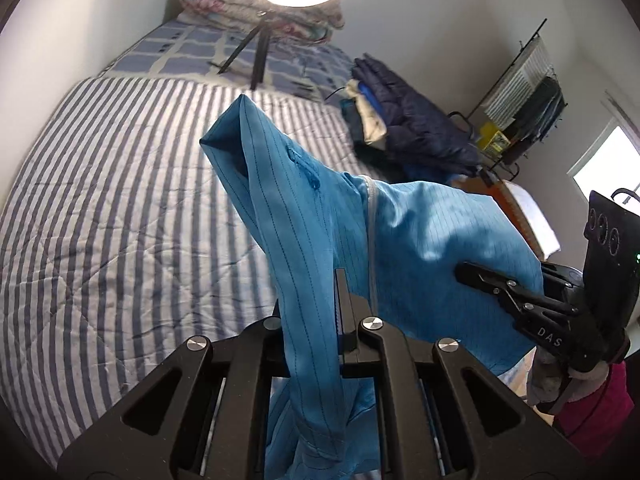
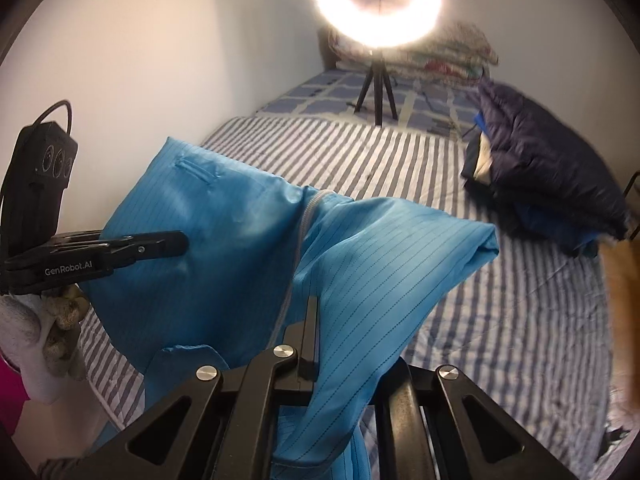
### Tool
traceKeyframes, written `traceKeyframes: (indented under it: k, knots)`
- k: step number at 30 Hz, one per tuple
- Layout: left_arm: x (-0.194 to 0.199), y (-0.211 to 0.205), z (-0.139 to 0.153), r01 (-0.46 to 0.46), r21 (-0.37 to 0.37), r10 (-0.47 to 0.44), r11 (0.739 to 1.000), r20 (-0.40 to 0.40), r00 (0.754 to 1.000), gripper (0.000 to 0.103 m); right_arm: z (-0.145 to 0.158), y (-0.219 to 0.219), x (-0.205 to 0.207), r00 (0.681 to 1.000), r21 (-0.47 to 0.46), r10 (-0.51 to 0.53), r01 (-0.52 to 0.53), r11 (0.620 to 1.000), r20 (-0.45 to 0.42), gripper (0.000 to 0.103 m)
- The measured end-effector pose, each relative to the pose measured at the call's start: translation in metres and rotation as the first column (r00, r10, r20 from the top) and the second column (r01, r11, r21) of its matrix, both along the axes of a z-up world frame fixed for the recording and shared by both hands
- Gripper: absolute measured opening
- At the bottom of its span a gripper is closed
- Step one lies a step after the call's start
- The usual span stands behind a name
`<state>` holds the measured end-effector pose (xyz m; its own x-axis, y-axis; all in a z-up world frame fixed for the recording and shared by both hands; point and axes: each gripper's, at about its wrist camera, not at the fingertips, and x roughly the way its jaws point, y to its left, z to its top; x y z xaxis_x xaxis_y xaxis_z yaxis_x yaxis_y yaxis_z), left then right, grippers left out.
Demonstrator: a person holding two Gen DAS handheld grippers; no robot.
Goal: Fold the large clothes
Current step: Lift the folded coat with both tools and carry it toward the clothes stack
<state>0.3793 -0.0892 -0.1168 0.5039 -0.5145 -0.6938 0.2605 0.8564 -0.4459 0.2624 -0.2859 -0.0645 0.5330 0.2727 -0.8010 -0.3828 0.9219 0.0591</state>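
Both grippers, left [image 1: 340, 276] & right [image 2: 312, 308], clamped tight on blue zip jacket [image 1: 420, 232], held above striped bed [image 1: 120, 200]; no fold made yet.

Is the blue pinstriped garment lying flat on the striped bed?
No, the blue pinstriped garment hangs lifted above the striped bed, pinched in both grippers.

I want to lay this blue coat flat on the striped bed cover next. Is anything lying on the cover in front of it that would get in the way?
Nothing visible does. The striped cover ahead of the blue coat is bare. The dark jacket pile sits at its far right edge and the ring lamp's tripod stands beyond it.
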Motion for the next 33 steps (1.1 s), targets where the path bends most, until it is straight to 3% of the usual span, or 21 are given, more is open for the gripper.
traceKeyframes:
  k: [5,12,19,25,33]
  knots:
    - [-0.001,-0.019,0.028,0.016,-0.028,-0.016,0.999,0.028,0.999,0.006,0.031,-0.009,-0.016,0.998,-0.049,-0.011,0.014,0.999,0.058,0.003]
    - [-0.001,-0.063,0.067,0.064,-0.010,-0.063,0.998,0.096,0.993,0.006,0.072,-0.027,-0.021,0.990,-0.125,-0.040,0.058,0.990,0.138,0.003]
    - [0.014,-0.105,0.108,0.104,-0.009,-0.101,0.995,0.148,0.984,0.006,0.112,-0.066,-0.010,0.977,-0.133,-0.083,0.111,0.985,0.198,0.003]
    - [0.052,-0.145,0.141,0.128,-0.030,-0.121,0.991,0.177,0.977,0.006,0.143,-0.106,0.022,0.964,-0.129,-0.103,0.137,0.982,0.244,0.003]
    - [0.149,-0.217,0.174,0.172,-0.044,-0.158,0.984,0.230,0.960,0.006,0.179,-0.159,0.118,0.934,-0.137,-0.166,0.218,0.966,0.316,0.003]
